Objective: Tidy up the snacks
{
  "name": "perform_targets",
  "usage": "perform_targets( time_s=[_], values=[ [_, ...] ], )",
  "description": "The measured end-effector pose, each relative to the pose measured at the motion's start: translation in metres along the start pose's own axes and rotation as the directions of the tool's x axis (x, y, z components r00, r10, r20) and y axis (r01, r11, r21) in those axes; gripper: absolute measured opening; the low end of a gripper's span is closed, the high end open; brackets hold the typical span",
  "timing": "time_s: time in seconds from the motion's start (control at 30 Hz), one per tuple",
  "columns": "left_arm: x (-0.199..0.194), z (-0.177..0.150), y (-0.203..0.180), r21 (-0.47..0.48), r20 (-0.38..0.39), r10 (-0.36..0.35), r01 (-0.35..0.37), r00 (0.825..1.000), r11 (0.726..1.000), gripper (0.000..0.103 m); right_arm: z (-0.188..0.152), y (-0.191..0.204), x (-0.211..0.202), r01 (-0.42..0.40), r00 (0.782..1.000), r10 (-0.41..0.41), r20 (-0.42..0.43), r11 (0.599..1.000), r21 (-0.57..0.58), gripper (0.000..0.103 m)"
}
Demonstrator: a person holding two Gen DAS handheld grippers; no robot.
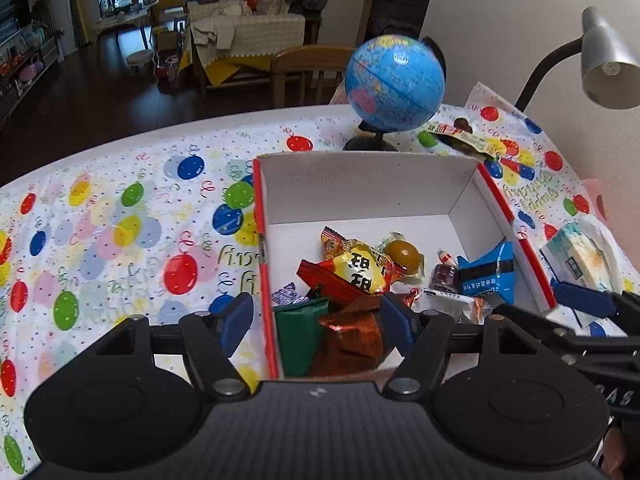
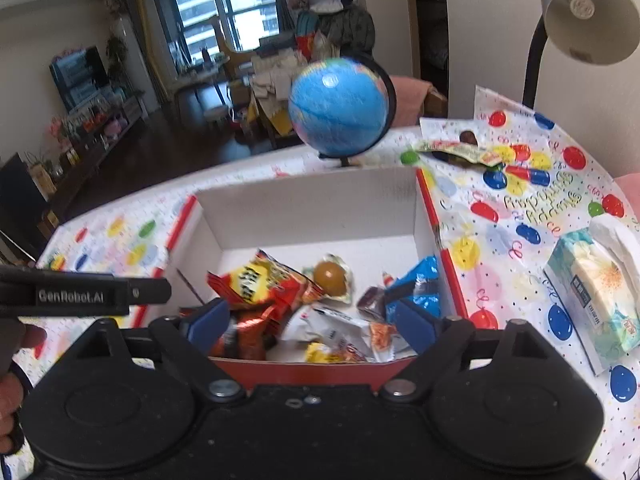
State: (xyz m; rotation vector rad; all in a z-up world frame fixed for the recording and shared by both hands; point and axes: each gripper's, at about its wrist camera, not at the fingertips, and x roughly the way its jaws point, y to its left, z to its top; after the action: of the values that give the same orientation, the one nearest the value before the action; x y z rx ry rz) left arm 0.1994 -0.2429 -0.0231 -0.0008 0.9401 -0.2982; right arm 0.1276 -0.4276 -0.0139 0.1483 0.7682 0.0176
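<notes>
Jaws both apart, empty; box [image 1: 460, 192] holds wrapped snacks [image 1: 368, 268].

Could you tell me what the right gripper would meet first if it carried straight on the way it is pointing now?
Most likely the heap of snack packets in the red-and-white cardboard box. The open right gripper points down into it; the white crinkled wrapper looks nearest, though depth is unclear.

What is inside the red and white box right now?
The box holds a heap of wrapped snacks: a yellow and red packet, a blue packet, a green one. Whatever lies under the heap is covered.
</notes>
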Motion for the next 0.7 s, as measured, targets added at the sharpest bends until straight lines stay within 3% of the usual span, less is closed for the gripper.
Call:
perform_targets(
  time_s=[0.2, 0.37, 0.7],
  values=[
    [-0.032, -0.012, 0.012, 0.009, 0.041, 0.001, -0.001, 0.999, 1.0, 0.071, -0.004, 0.018, -0.028, -0.006, 0.998, 0.006, 0.066, 1.0, 0.002, 0.103],
    [-0.057, -0.026, 0.024, 0.002, 0.072, 0.009, -0.009, 0.997, 1.0, 0.08, -0.012, 0.032, -0.048, -0.017, 0.995, 0.015, 0.1, 1.0, 0.016, 0.103],
    [-0.091, -0.052, 0.036, -0.017, 0.082, 0.012, -0.011, 0.997, 1.0, 0.08, -0.031, 0.049, -0.075, -0.012, 0.99, 0.007, 0.139, 0.999, 0.032, 0.103]
  ],
)
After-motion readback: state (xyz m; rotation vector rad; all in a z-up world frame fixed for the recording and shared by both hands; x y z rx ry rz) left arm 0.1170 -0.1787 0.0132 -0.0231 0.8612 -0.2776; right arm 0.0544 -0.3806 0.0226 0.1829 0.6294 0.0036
